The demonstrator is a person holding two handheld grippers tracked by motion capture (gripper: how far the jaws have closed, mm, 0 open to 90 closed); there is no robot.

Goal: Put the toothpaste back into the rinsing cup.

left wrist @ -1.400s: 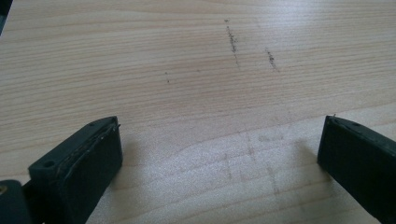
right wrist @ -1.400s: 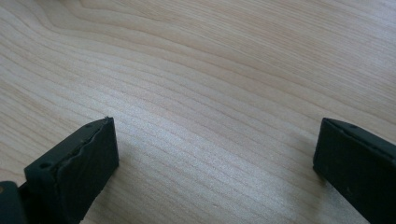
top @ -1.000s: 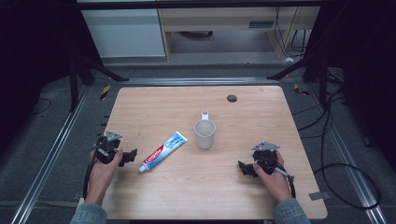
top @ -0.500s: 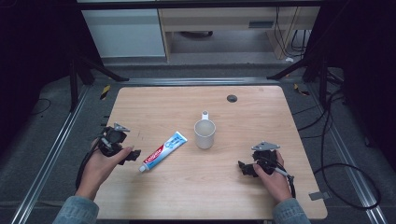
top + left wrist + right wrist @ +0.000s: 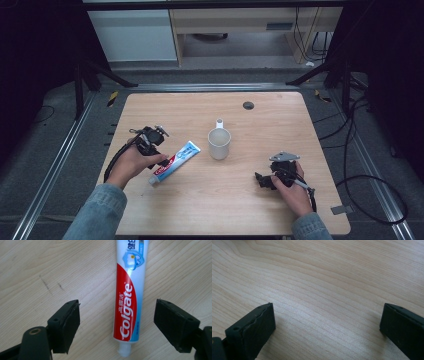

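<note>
Toothpaste tube (image 5: 130, 302) flat on tabletop (image 5: 280, 120), between closing, not-yet-touching left tongs (image 5: 116, 322); right tongs (image 5: 327, 327) released, empty.

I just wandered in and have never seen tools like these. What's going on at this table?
A person sits at a wooden table with a two-jaw gripper in each hand. The left gripper is over a toothpaste tube that lies flat on the wood; its jaws have just been closing, with the tube's cap end between them, but the pads don't touch it yet. The right gripper rests open on bare wood. A white mug stands beside the tube.
</note>
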